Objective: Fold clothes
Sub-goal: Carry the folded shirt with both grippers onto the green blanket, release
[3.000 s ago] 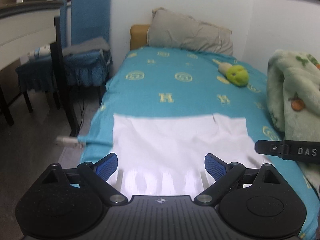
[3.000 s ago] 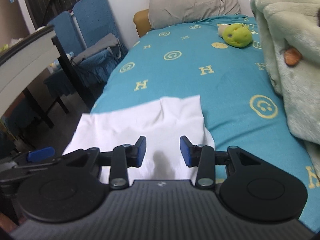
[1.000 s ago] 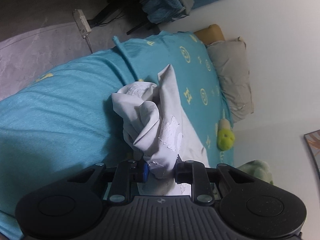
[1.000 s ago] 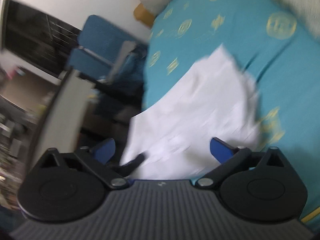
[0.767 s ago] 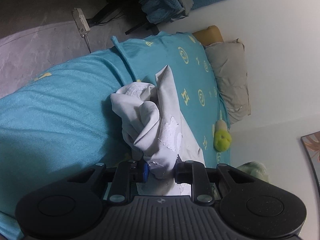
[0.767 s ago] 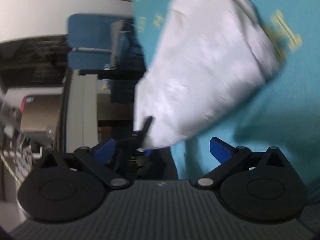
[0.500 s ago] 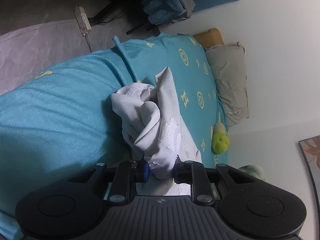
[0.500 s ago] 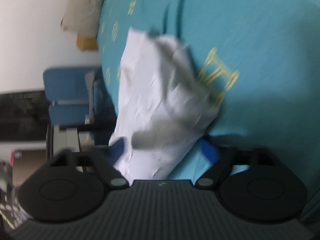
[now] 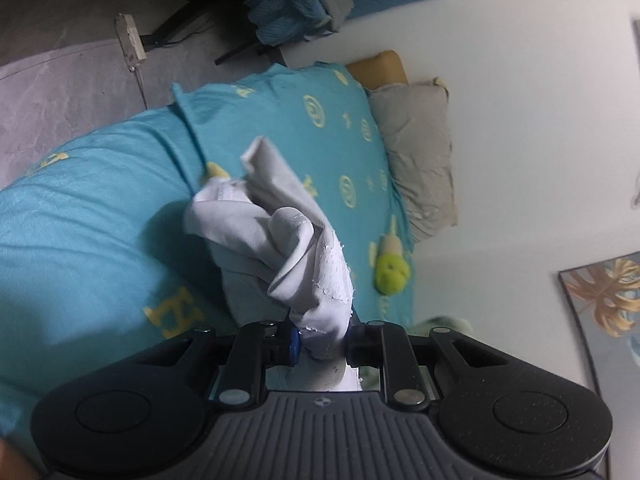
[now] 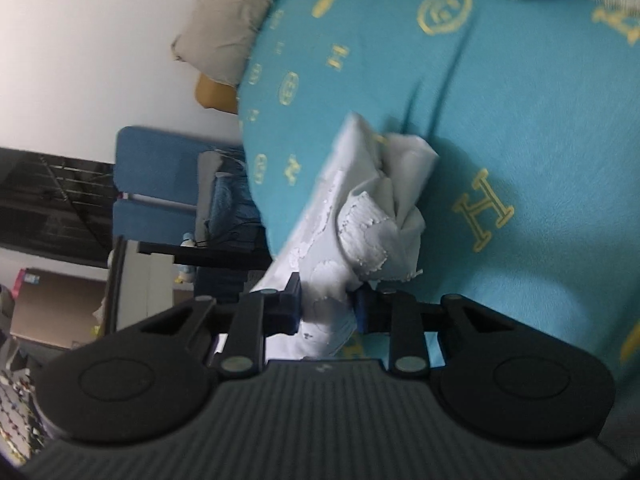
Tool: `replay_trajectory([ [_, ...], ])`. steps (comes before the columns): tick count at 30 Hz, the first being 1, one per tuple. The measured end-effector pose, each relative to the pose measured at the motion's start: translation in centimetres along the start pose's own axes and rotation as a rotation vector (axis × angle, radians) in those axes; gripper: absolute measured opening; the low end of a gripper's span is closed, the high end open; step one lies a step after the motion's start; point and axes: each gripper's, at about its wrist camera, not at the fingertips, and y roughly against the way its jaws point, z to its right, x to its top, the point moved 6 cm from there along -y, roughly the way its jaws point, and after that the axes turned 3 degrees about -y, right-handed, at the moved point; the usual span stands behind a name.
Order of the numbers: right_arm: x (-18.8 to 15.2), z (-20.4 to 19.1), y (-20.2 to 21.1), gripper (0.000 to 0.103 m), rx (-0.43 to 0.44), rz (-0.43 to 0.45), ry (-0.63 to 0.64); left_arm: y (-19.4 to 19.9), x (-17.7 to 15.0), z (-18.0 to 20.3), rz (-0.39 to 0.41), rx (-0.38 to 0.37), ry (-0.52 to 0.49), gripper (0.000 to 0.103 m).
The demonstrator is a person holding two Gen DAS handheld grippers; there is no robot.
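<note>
Both tools clamped on shirt: left tool, right tool; bunched cloth ran to 12 o'clock over bed.

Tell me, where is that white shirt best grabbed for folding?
By an outer edge, likely. The white shirt is bunched in both the left gripper and the right gripper, jaws shut on thick wads. Coming from the sides onto a hem would probably spread it flat.
</note>
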Motion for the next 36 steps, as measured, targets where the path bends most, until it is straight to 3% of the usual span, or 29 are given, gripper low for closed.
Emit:
replay_trajectory([
  [2, 0.2, -1.2, 2.2, 0.028, 0.01, 0.01, 0.006, 1.1, -0.4, 2.0, -0.031, -0.002, -0.003, 0.02],
  [6, 1.7, -3.1, 6.7, 0.028, 0.042, 0.057, 0.016, 1.7, -2.0, 7.7, -0.082, 0.043, -0.122, 0.02],
  [11, 6.4, -4.3, 11.2, 0.028, 0.088, 0.125, -0.004, -0.7, -4.8, 15.4, -0.134, 0.021, -0.225, 0.02],
  [17, 17.4, -8.2, 15.5, 0.028, 0.126, 0.229, 0.067, -8.4, -8.3, 26.7, -0.185, -0.099, -0.29, 0.02],
  [22, 28.4, -12.6, 20.7, 0.028, 0.137, 0.39, 0.152, -16.7, -12.3, 36.7, -0.246, -0.239, -0.321, 0.021],
  [26, 34.9, -13.7, 24.4, 0.028, 0.133, 0.531, 0.192, -23.1, -16.4, 42.0, -0.289, -0.316, -0.357, 0.021],
  [29, 38.2, -12.5, 26.0, 0.028, 0.133, 0.614, 0.196, -27.0, -19.9, 43.5, -0.317, -0.365, -0.387, 0.021],
  [32, 39.5, -9.2, 26.6, 0.028, 0.123, 0.665, 0.191, -30.6, -23.0, 42.0, -0.34, -0.389, -0.467, 0.022],
  [36, 37.3, -3.4, 26.2, 0.028, 0.025, 0.671, 0.176, -32.4, -26.5, 36.8, -0.404, -0.383, -0.546, 0.022],
])
